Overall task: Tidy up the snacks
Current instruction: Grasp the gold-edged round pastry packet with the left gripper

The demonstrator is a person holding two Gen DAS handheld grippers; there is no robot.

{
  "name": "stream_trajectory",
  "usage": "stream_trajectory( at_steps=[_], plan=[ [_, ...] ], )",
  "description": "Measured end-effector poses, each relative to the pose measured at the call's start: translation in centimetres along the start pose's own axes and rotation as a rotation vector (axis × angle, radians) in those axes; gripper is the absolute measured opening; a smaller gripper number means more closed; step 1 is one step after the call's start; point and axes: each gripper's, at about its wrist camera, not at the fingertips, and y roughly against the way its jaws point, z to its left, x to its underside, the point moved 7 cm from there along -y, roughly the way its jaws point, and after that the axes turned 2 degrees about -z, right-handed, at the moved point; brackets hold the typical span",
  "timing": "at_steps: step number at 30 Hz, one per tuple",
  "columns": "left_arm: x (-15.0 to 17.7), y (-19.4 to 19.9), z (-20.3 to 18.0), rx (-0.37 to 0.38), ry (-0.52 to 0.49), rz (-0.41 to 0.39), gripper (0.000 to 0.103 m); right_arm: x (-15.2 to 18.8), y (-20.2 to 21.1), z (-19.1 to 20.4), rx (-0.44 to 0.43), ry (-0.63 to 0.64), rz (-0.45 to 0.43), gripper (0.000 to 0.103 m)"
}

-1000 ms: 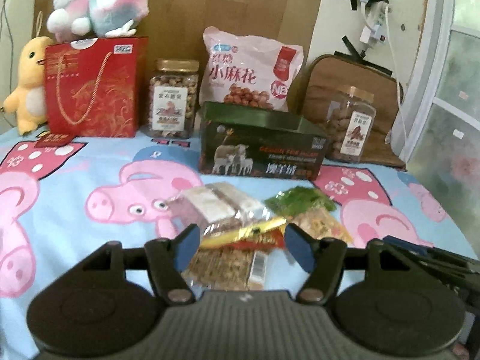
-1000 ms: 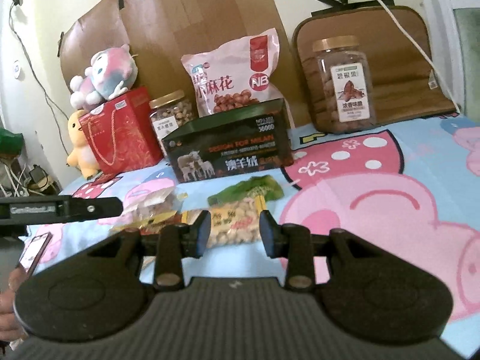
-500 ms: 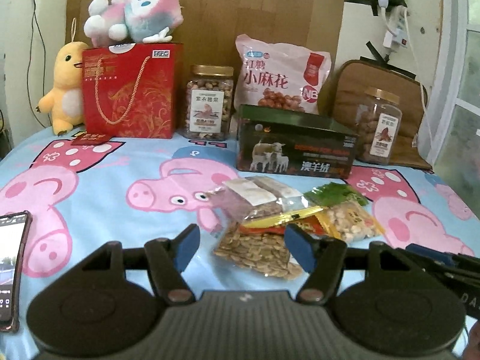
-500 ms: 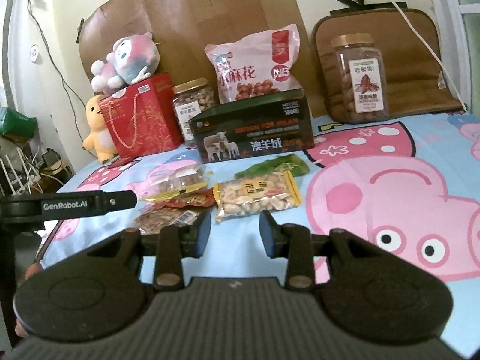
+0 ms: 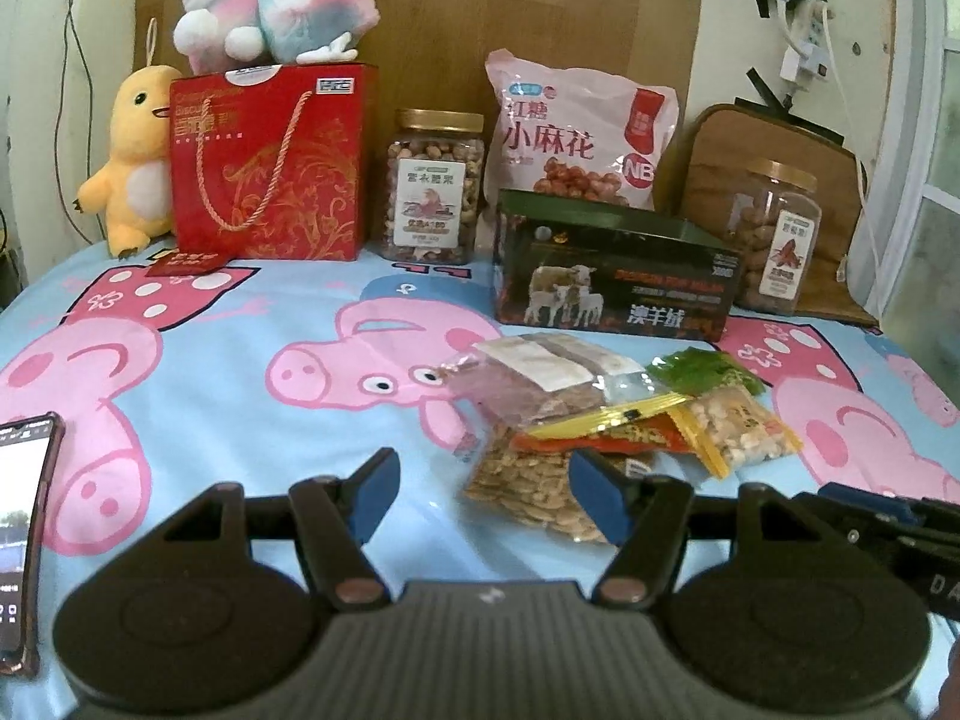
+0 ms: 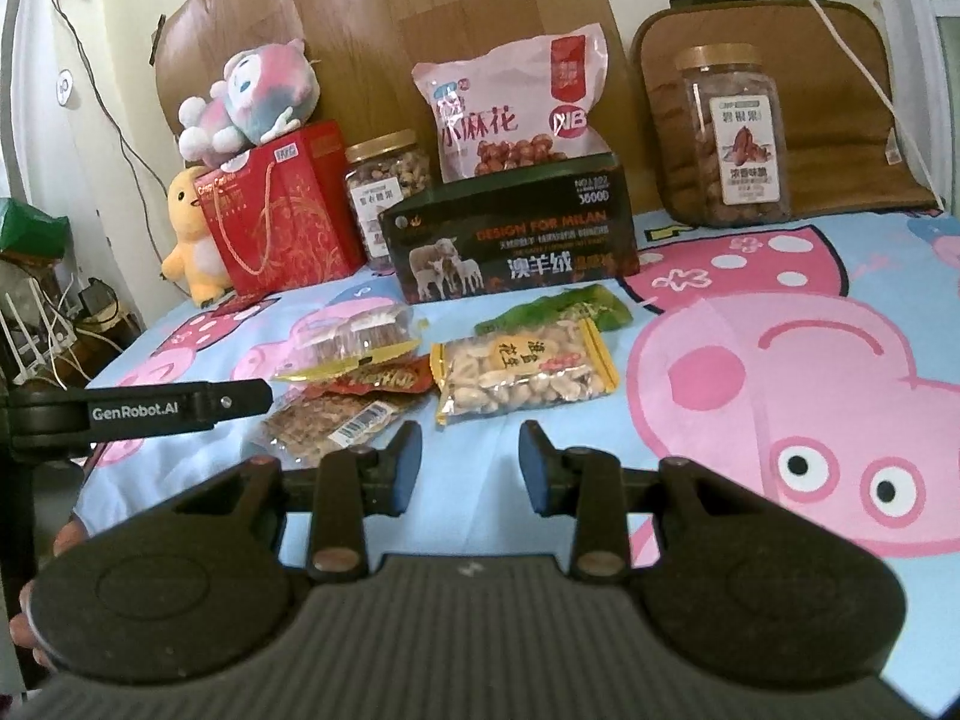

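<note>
The snack packets (image 6: 522, 372) are shiny, crinkly plastic. The bed sheet (image 5: 252, 360) is soft, matt cloth. The jars (image 5: 435, 186) are clear, smooth plastic. The red bag (image 5: 270, 162) is glossy paper. The toys (image 5: 276, 12) are fuzzy plush.

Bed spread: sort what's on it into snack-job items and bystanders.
Job: peanut packet, seed packet, red packet, green packet, cake packet, nut jars, pink bag.

Bystanders: plush toys, phone, red gift bag, sheep box.
</note>
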Motion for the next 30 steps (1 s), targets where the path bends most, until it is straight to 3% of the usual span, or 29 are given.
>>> stream_trajectory(
  at_steps=[8,17,20,26,30],
  plan=[
    [0.0,0.0,4.4,0.010,0.090,-0.007,0.063,-0.1,-1.2,1.3,-0.015,0.035,0.017,0.038],
    [-1.7,-1.0,6.6,0.113,0.199,-0.005,0.061,-2.0,-4.6,3.9,-0.030,0.196,0.024,0.038],
    [-2.3,-1.9,6.8,0.128,0.217,0.004,0.061,-2.6,-6.2,3.8,-0.045,0.194,0.057,0.038],
    [-5.1,-5.5,5.5,0.179,0.174,0.017,0.064,-3.2,-7.8,4.1,-0.086,0.206,0.099,0.038],
    [-6.5,-9.3,4.0,0.212,0.145,0.056,0.065,-2.2,-7.9,5.4,-0.095,0.320,0.113,0.048]
  ],
)
